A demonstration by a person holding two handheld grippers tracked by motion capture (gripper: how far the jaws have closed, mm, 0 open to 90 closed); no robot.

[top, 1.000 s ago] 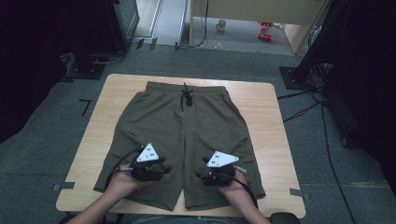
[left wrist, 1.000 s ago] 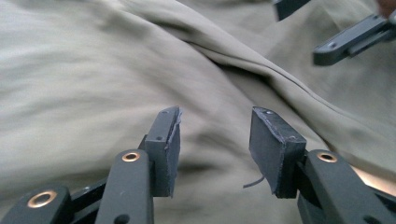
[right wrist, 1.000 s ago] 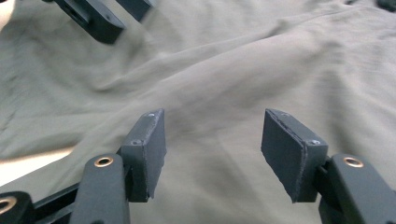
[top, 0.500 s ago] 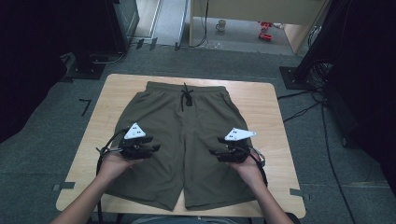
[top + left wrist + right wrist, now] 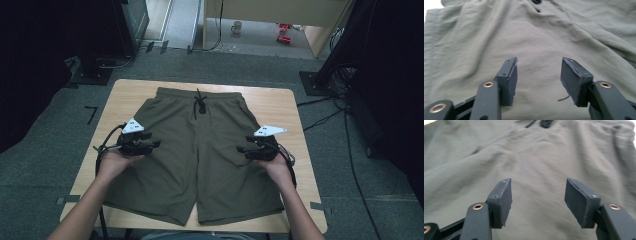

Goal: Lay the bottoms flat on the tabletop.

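Olive shorts (image 5: 200,150) lay flat on the wooden bench (image 5: 285,107), waistband at the far side. The left tool (image 5: 150,145) and right tool (image 5: 245,150) hovered over the legs, both with jaws wide and holding nothing.

The shorts (image 5: 200,150) are a thin, matt olive-green woven cloth, softly creased and wrinkled in both gripper views, with a dark cord drawstring (image 5: 200,106) at the waistband in the upper middle of the high view. They lie on a table (image 5: 295,125) of pale wood with a smooth, dull finish, and the floor (image 5: 45,170) around it looks like rough grey carpet. The left gripper (image 5: 539,75) and the right gripper (image 5: 537,197) have matt black arms, probably plastic, set with small brass-coloured metal rivets, and their pads (image 5: 574,80) are a dull dark-grey, foam-like material with slightly frayed edges.
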